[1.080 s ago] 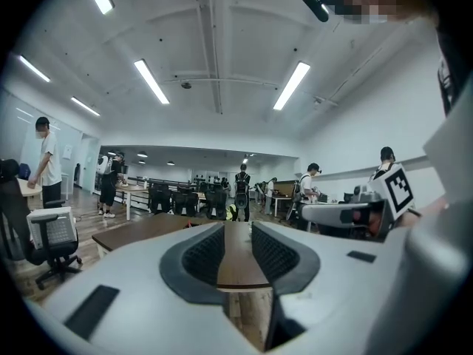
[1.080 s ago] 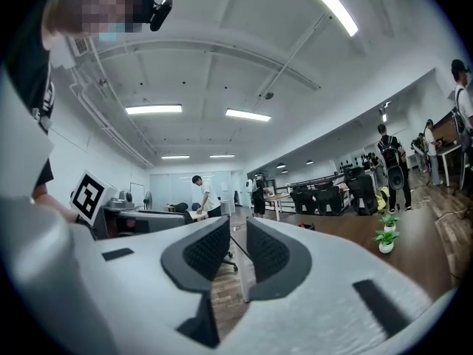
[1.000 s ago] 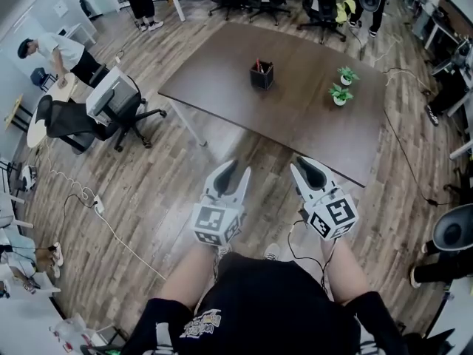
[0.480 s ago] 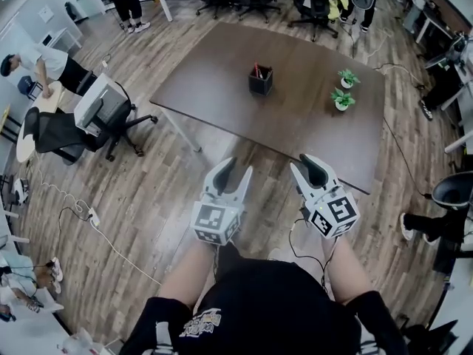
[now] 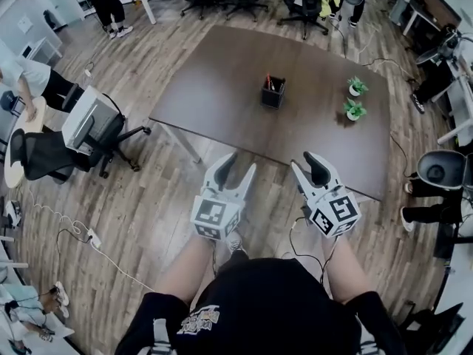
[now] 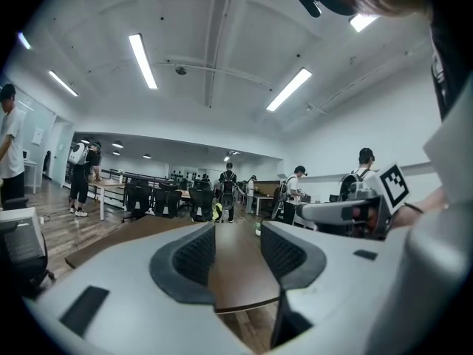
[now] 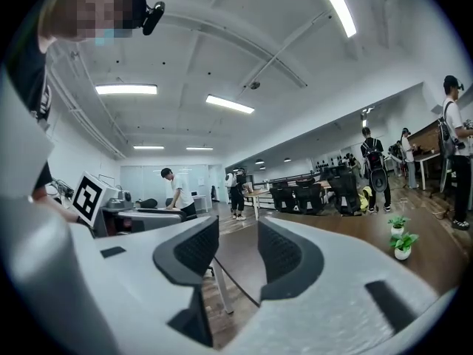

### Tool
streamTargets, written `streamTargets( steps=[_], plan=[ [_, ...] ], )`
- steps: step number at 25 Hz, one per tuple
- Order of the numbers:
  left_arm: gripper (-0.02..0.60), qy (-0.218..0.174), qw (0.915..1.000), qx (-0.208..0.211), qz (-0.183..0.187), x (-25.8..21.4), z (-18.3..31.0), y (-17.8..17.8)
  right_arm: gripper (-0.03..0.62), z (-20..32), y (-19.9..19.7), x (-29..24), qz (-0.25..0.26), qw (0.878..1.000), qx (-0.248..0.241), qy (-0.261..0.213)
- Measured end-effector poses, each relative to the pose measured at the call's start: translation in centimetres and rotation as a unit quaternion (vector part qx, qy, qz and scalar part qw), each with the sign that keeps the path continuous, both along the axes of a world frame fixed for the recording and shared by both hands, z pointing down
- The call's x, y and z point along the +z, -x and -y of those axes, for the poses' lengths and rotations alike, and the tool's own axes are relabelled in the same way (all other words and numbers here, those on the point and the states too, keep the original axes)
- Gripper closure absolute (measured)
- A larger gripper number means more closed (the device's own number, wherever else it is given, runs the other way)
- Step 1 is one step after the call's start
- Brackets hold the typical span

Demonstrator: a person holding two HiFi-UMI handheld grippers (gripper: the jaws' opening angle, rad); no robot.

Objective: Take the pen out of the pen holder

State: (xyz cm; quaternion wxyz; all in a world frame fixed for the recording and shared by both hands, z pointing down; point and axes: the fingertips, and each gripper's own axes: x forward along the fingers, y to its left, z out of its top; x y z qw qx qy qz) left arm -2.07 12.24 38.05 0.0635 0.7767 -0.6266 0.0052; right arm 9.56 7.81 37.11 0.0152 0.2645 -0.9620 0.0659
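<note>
Approach phase; nothing grasped yet. Left gripper [image 5: 242, 161] and right gripper [image 5: 304, 161] are held level, side by side, short of the desk's [image 5: 214, 95] near edge. The fingers of both have just been opening and stand apart, nothing between them. The black pen holder [image 5: 273, 93] stands upright mid-desk, well apart from both grippers, with a red pen [image 5: 268, 82] in it. Potted plants [image 5: 354, 110] stand to its right. Judgement: brace the holder with one gripper, pinch the pen's exposed top with the other, and lift straight up so the holder does not tip.
</note>
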Motion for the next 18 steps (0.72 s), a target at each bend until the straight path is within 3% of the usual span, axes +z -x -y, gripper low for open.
streamTargets(
  steps=[7, 18],
  plan=[
    [0.383, 0.006, 0.9995, 0.031, -0.005, 0.7, 1.7, 6.2, 0.388, 1.1, 6.7, -0.3, -0.007, 1.0, 0.023, -0.002],
    [0.357, 0.016, 0.9978, 0.064, -0.007, 1.7, 3.2, 11.0, 0.345, 2.5, 12.5, -0.2, -0.011, 0.999, 0.042, -0.001]
  ],
)
